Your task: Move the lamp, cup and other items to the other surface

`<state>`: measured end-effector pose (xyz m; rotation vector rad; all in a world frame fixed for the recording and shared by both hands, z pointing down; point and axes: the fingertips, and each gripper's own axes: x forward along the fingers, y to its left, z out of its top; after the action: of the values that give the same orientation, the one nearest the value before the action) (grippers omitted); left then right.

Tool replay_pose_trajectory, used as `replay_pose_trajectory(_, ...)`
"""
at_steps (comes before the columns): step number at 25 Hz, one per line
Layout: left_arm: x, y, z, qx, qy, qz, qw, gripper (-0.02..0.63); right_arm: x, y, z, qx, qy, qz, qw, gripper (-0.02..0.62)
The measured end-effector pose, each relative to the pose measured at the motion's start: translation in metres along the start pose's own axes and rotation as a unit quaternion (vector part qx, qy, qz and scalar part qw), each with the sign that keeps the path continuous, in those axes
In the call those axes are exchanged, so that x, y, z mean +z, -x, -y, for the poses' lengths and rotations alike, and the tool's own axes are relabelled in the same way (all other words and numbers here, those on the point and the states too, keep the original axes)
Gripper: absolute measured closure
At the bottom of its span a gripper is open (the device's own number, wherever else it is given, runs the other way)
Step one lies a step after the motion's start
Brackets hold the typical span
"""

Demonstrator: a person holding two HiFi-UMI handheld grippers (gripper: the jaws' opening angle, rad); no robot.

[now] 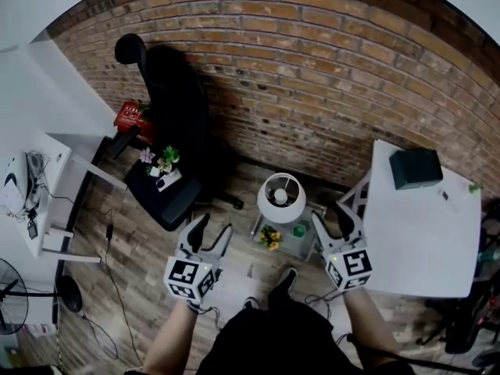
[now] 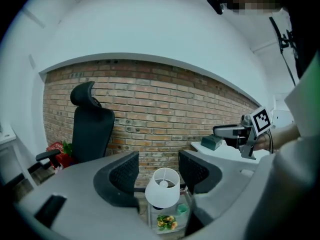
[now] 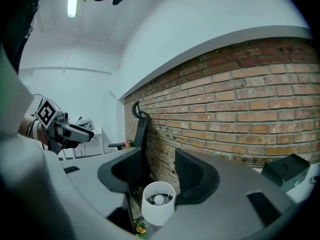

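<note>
A lamp (image 1: 281, 198) with a white shade stands on a small glass side table (image 1: 306, 248), beside yellow flowers (image 1: 270, 237) and a green cup (image 1: 299, 230). My left gripper (image 1: 214, 226) hovers to the left of that table, open and holding nothing. My right gripper (image 1: 329, 214) is at the table's right side, also open and holding nothing. In the left gripper view the lamp (image 2: 162, 187) shows beyond the open jaws of the left gripper (image 2: 159, 171), still apart from them. The right gripper view frames the lamp (image 3: 157, 204) the same way beyond the right gripper (image 3: 155, 174).
A white table (image 1: 422, 241) on the right carries a dark box (image 1: 416, 168). A black office chair (image 1: 168, 131) with a small flower pot (image 1: 162, 162) on its seat stands at the left by the brick wall. A white desk (image 1: 47, 201) and a fan (image 1: 12, 295) lie far left.
</note>
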<state>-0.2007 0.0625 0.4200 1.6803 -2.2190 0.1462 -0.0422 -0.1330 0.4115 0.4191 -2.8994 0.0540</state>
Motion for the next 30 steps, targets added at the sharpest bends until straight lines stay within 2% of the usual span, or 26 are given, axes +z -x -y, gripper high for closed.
replay_pose_trajectory(4,0.003,-0.026,0.009,-0.014,0.037,0.001,0.9992,0.36,-0.012,-0.011,0.022,0.012,-0.018,-0.01,1.0,0.38)
replay_pose_trajectory(11,0.001,-0.055,0.012,-0.03,0.029,-0.019,0.999,0.36,-0.031,-0.023,0.041,0.01,-0.035,-0.03,0.999,0.383)
replay_pose_trajectory(16,-0.017,-0.086,-0.003,-0.05,0.042,-0.044,0.9969,0.36,-0.05,-0.034,0.051,-0.003,-0.04,-0.057,0.998,0.383)
replay_pose_trajectory(18,-0.032,-0.102,-0.009,-0.067,0.023,-0.066,0.9953,0.36,-0.059,-0.037,0.055,-0.015,-0.042,-0.072,0.996,0.383)
replay_pose_trajectory(21,-0.061,-0.131,-0.02,-0.097,-0.051,-0.109,0.988,0.359,-0.072,-0.044,0.058,-0.03,-0.05,-0.098,0.994,0.383)
replay_pose_trajectory(23,-0.076,-0.152,-0.029,-0.119,-0.086,-0.122,0.9816,0.359,-0.078,-0.052,0.06,-0.044,-0.048,-0.118,0.991,0.383)
replay_pose_trajectory(27,-0.113,-0.185,-0.042,-0.171,-0.109,-0.158,0.9665,0.359,-0.107,-0.066,0.062,-0.073,-0.048,-0.156,0.984,0.387)
replay_pose_trajectory(30,-0.145,-0.207,-0.048,-0.207,-0.131,-0.184,0.9518,0.359,-0.138,-0.078,0.065,-0.091,-0.046,-0.187,0.977,0.388)
